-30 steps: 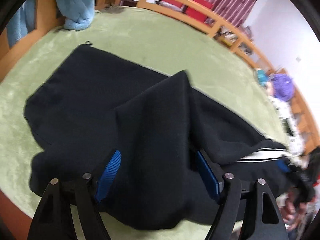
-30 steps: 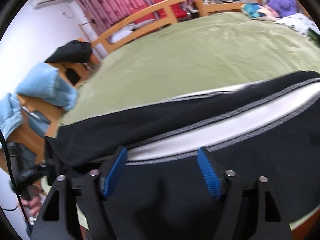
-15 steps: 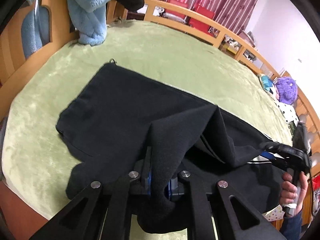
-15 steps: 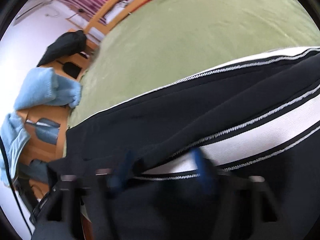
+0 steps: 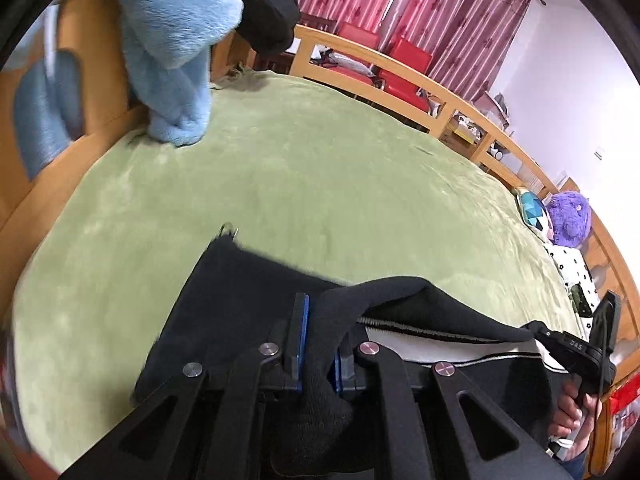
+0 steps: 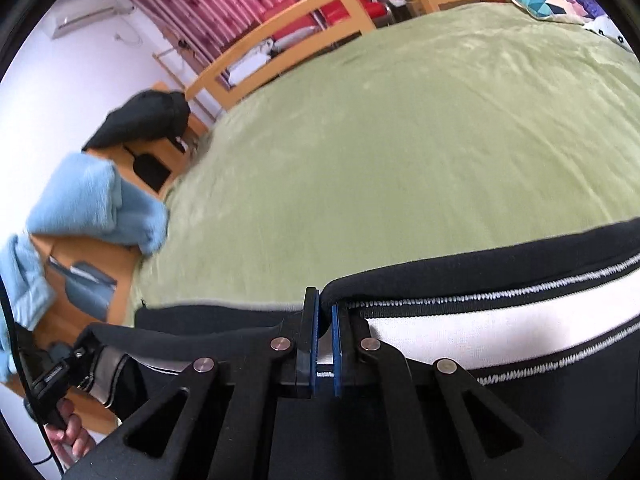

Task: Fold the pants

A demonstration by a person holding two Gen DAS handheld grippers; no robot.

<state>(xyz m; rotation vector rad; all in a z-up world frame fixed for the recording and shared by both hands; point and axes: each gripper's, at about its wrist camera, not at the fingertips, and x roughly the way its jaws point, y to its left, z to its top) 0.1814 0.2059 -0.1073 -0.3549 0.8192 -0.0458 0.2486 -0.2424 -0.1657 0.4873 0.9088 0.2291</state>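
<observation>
Both grippers are clamped on the pants right now. The left gripper [image 5: 319, 344] has its blue pads pinched on a bunched-up ridge of black fabric, and the right gripper [image 6: 325, 338] is squeezed tight on the edge where the black cloth meets the white side stripe.

The pants [image 5: 248, 320] are black, kinda fleecy looking, with a wide white stripe [image 6: 500, 324] running down the side, bordered by thin black-and-white stitched lines. They sit at the near edge of the bed [image 5: 320, 184], partly lifted: the bit between the two grippers hangs up off the green cover in a fold, while the end left of the left gripper lies flat on the bed. There's a tiny metal ring or zipper pull [image 5: 229, 231] poking out at the far corner of that flat part, can't tell which.

From the left view you can see the right gripper's body [image 5: 580, 344] and the hand [image 5: 572, 412] holding it, just past the stripe. From the right view the other hand [image 6: 68, 432] shows low at the near-left corner of the bed.

Other stuff around the bed: a fluffy blue blanket [image 5: 176, 44] draped over the wooden frame at the far-left corner, something black [image 5: 260, 8] right beside it, a purple plush [image 5: 568, 216] and a patterned pillow [image 5: 530, 208] at the far-right side, red chairs [image 5: 404, 60] and red curtains behind the rail.
</observation>
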